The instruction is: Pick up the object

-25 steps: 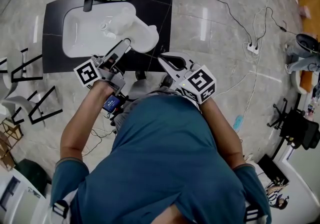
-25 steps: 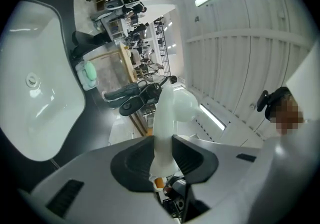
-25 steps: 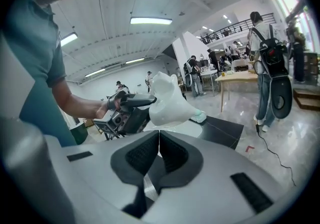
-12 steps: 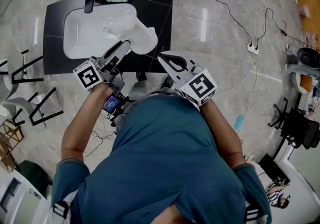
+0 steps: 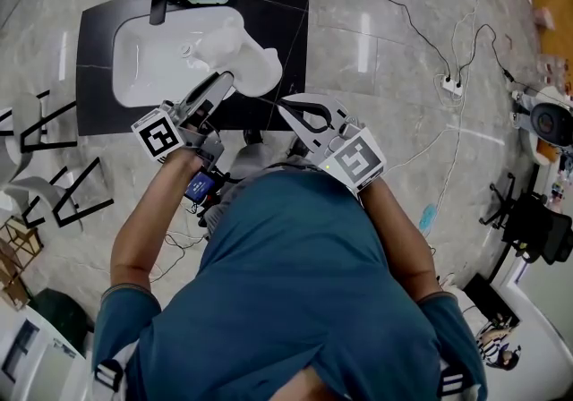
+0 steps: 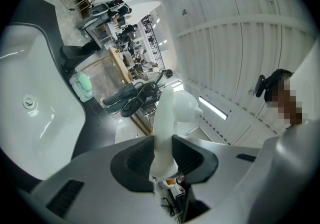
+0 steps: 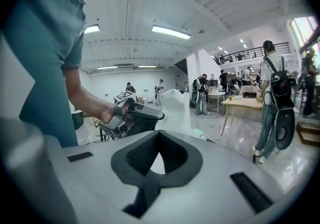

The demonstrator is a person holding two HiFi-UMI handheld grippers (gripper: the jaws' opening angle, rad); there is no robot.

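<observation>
The white object (image 6: 167, 118) has a smooth, plastic-looking skin with a soft satin sheen. The left gripper (image 5: 224, 81) and the right gripper (image 5: 286, 107) are shells of matt grey plastic, and their pads (image 7: 137, 155) are black, rubbery and finely ribbed. At the far left, the sink basin (image 5: 143, 59) is glossy white like glazed ceramic and catches bright highlights. The board (image 5: 98, 108) around it is flat matt black. The floor (image 5: 385, 59) is polished, veined stone that mirrors the ceiling lights. The person's shirt (image 5: 295, 283) is matt teal cloth. To the right in the right gripper view, a table (image 7: 245, 102) looks like pale, unpainted wood.
</observation>
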